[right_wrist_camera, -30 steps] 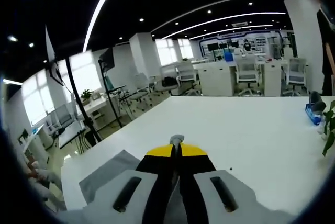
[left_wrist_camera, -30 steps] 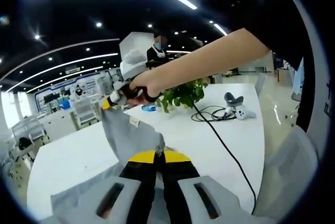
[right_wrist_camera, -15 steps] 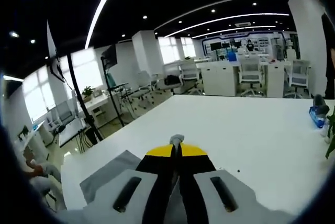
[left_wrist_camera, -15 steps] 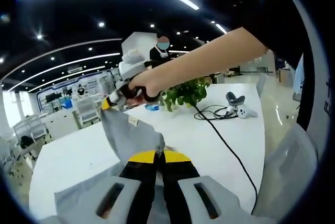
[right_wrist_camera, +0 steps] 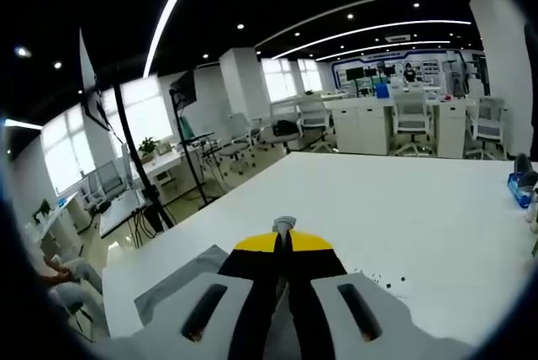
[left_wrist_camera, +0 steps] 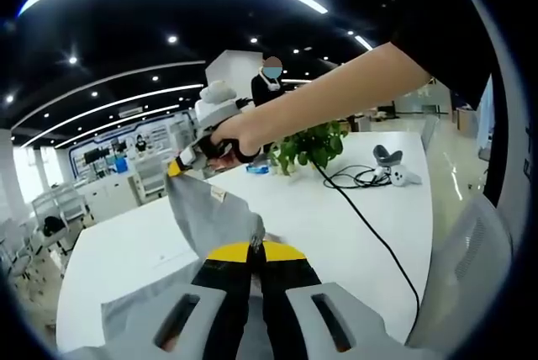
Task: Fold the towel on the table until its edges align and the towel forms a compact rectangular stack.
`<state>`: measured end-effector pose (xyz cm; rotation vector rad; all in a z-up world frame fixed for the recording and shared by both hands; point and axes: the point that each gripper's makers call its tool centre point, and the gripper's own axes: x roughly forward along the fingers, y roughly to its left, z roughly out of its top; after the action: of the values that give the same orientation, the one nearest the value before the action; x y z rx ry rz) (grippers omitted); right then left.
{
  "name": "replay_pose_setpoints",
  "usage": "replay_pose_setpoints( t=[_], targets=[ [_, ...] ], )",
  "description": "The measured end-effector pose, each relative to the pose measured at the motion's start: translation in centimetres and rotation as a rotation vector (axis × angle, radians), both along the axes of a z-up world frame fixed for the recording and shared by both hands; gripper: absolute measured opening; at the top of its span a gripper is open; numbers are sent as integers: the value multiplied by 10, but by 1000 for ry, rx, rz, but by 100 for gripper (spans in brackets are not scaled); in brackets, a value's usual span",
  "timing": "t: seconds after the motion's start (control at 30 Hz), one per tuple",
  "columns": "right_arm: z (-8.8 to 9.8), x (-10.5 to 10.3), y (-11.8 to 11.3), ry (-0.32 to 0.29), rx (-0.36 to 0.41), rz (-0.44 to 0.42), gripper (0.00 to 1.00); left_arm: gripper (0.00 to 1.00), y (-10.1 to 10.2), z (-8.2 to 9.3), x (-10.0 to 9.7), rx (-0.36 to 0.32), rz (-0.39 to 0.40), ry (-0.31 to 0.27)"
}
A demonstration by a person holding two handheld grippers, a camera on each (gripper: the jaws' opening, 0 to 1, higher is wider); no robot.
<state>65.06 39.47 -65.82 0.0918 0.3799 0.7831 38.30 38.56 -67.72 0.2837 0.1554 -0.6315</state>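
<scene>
A grey towel (left_wrist_camera: 208,211) hangs stretched above the white table (left_wrist_camera: 126,246). My left gripper (left_wrist_camera: 256,246) is shut on one corner of it, the cloth bunching at the yellow jaw tips. The right gripper (left_wrist_camera: 180,166), held in a person's hand (left_wrist_camera: 229,135), pinches the far upper corner. In the right gripper view, my right gripper (right_wrist_camera: 284,227) is shut on a small tuft of the towel (right_wrist_camera: 172,289), whose grey cloth drapes down to the left over the table (right_wrist_camera: 395,209).
A potted plant (left_wrist_camera: 313,146), a black cable (left_wrist_camera: 363,219) and two grey controllers (left_wrist_camera: 392,166) lie at the table's far right. A person (left_wrist_camera: 271,84) stands behind. A black stand (right_wrist_camera: 139,177) rises beyond the table's left edge, with office chairs and desks farther back.
Both views have drifted slightly with the hands. The towel stays pinched and stretched between the two grippers, and the right gripper sits a little higher in the left gripper view.
</scene>
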Motion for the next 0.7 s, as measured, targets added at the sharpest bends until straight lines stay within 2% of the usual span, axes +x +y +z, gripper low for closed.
replay_pose_setpoints(
  t=[0.7],
  targets=[
    [2, -7, 58, -5, 17, 63, 0, 3, 58, 1, -5, -17, 103, 6]
  ],
)
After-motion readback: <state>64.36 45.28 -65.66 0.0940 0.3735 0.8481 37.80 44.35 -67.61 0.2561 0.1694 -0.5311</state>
